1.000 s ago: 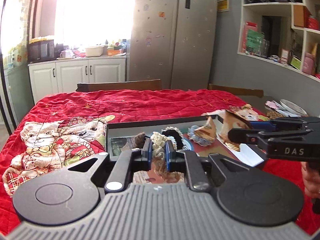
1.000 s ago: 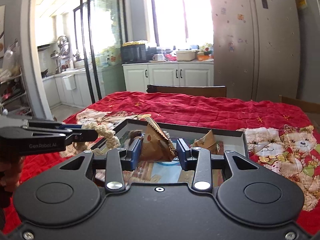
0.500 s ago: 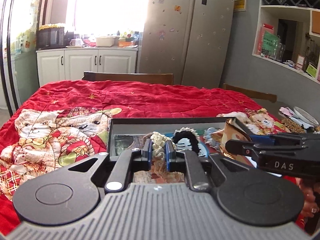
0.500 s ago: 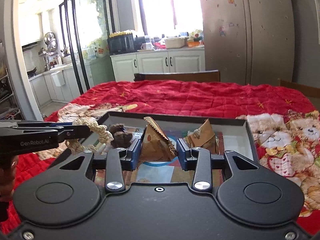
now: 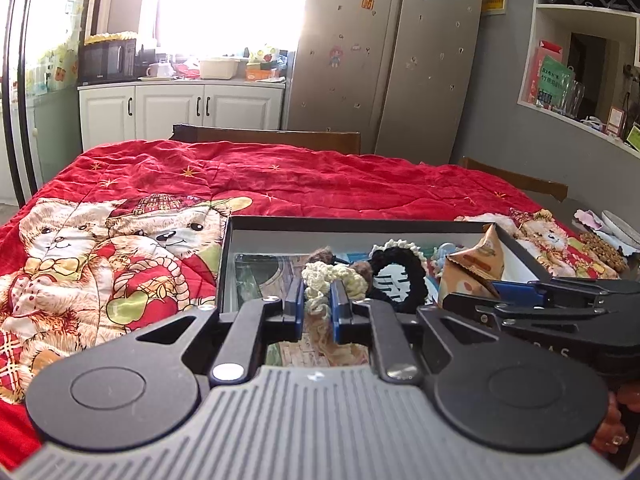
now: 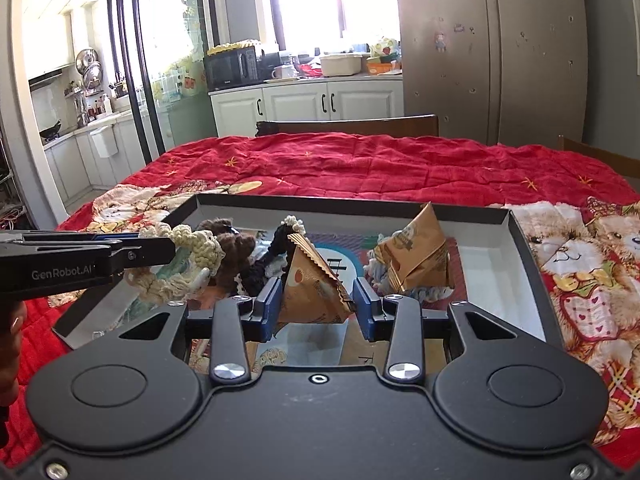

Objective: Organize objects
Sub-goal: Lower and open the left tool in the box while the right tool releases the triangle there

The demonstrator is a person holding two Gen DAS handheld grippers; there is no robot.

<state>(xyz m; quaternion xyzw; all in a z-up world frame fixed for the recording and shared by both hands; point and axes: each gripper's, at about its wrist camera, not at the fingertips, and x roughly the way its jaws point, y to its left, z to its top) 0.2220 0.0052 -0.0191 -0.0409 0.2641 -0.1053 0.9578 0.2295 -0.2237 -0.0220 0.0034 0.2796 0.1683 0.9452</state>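
Between the left gripper (image 5: 316, 300) pads, clamped on cream scrunchie (image 5: 320, 278), and right gripper (image 6: 316, 300), clamped on brown packet (image 6: 310, 288), both over tray (image 6: 520, 248): could snag yarn or drop packet outside rim if released early.

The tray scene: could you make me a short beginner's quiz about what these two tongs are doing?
1. True or false: the left tongs are shut on a cream scrunchie.
2. What do the right tongs hold? A) a black scrunchie B) a triangular brown packet C) nothing
3. Fill in: a second brown packet already lies in the ____, which sits on a red quilt.

Key
1. True; the pads pinch it.
2. B; the packet sits between the blue pads, above the tray.
3. Tray; the black scrunchie is there too.
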